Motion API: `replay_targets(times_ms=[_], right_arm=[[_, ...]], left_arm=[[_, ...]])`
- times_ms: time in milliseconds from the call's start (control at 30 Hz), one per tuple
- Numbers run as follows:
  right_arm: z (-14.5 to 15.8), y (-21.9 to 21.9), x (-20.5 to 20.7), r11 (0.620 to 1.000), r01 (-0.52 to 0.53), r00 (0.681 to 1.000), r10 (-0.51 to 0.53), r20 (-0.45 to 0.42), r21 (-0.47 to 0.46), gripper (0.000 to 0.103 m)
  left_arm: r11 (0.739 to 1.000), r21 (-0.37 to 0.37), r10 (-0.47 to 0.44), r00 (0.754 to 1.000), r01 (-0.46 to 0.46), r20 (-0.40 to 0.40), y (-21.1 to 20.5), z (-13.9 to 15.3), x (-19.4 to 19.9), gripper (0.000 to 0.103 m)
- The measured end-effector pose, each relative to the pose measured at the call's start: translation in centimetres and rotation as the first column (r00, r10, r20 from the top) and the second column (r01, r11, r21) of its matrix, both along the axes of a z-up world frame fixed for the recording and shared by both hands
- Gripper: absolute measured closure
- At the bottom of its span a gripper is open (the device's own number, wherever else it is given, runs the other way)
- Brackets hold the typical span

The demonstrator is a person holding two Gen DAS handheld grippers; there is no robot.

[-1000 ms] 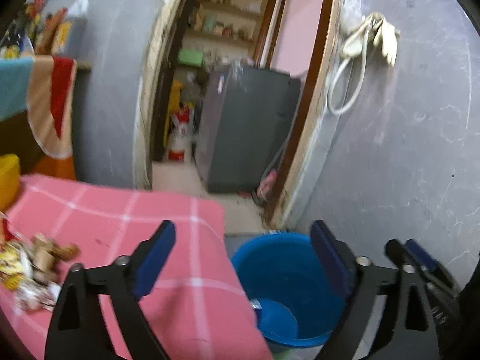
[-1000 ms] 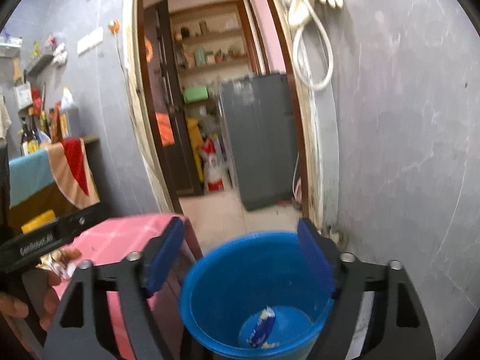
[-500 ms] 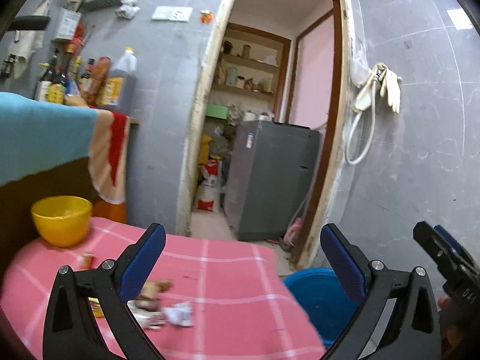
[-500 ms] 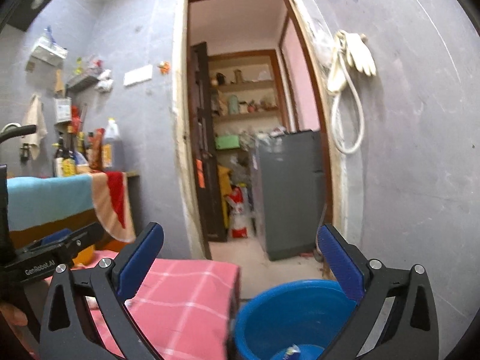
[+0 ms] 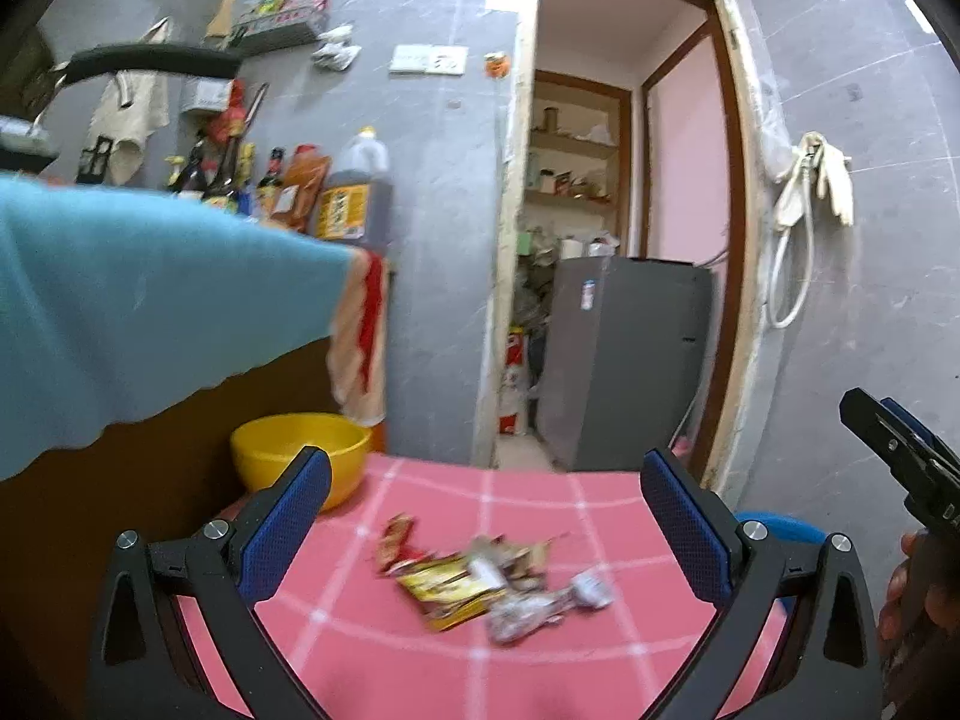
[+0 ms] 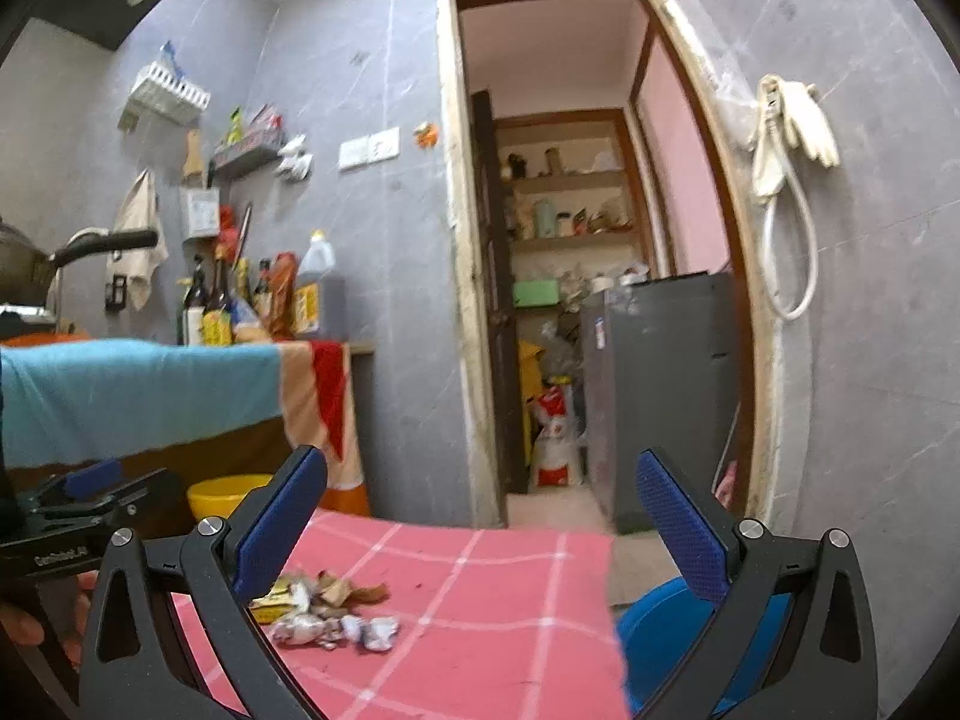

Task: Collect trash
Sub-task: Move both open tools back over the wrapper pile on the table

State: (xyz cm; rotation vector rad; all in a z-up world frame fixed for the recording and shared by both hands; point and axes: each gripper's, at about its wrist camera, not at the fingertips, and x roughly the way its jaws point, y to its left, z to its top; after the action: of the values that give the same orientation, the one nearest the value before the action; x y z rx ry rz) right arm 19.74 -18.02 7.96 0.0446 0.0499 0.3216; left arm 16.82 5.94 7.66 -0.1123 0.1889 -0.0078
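Left gripper (image 5: 480, 531) spread wide, holding nothing; wrapper pile (image 5: 492, 585) lies on the pink checked cloth (image 5: 540, 492) just ahead of and below its fingertips, roughly centred between them. Right gripper (image 6: 480, 531) likewise released and empty, blue bucket (image 6: 654, 624) low to its right off the table edge. Judged step: approach for a pick; next, lower the left onto one wrapper and close.

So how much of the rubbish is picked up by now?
Little shows as done: the blue bin's inside is hidden. Nothing is in hand: the left gripper and right gripper are open and empty. A pile of wrappers remains on the pink tablecloth.
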Motion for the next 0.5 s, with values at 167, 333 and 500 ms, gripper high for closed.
replay_targets(times_ms=[167,333,500], right_arm=[[-1.8,2.4,1.2,0.998,-0.038,0.997,0.036,-0.072,-0.040,0.000],[-3.6,4.1,3.3,0.992,-0.079,0.980,0.060,-0.191,-0.094,0.000],[-5.1,4.8,4.9,0.984,-0.114,0.953,0.070,-0.294,-0.136,0.003]], left_arm=[[0.999,-0.021,0.023,0.998,-0.024,-0.064,2.2,-2.0,0.1,0.002],[0.999,-0.032,0.015,0.986,-0.020,-0.167,3.1,-3.9,1.2,0.002],[0.998,-0.059,-0.030,0.962,0.015,-0.270,2.9,-5.7,2.6,0.003]])
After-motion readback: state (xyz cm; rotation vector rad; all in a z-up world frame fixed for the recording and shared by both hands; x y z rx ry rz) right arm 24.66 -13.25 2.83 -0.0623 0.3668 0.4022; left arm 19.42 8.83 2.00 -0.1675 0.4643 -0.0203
